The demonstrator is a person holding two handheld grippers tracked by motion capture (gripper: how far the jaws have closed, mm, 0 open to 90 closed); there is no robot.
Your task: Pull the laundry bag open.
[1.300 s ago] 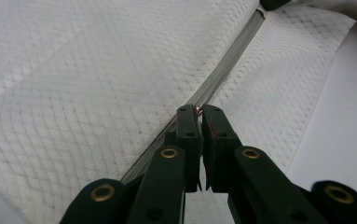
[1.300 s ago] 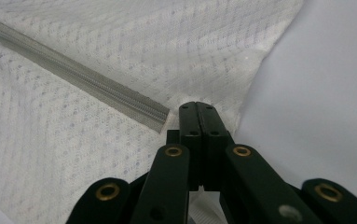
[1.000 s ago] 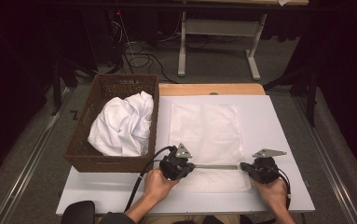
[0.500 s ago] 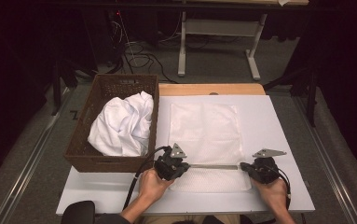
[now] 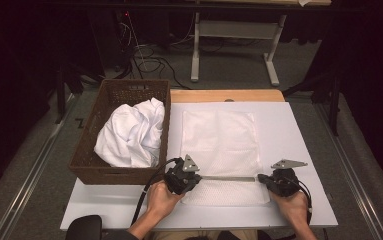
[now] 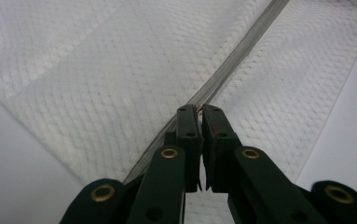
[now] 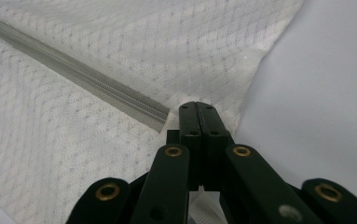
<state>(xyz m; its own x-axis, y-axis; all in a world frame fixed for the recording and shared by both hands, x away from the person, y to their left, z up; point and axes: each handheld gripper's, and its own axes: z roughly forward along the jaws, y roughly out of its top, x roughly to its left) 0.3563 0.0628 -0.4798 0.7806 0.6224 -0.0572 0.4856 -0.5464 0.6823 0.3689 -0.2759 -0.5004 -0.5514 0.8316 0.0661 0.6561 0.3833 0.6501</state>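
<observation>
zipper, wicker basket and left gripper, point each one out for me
zipper [image 5: 227,178], high view, middle of the grey strip between the two grippers
wicker basket [image 5: 90,150], high view, its bare left wall
left gripper [image 6: 199,110], left gripper view, between the shut jaw tips at the zipper

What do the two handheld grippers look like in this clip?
Both the left gripper and the right gripper have black bodies topped by a grey three-cornered plate. A black cable trails from each. Close up, the jaws are dark flat bars on linkage arms with brass-coloured rivets; the left jaw's inner pad bears a reddish mark.
</observation>
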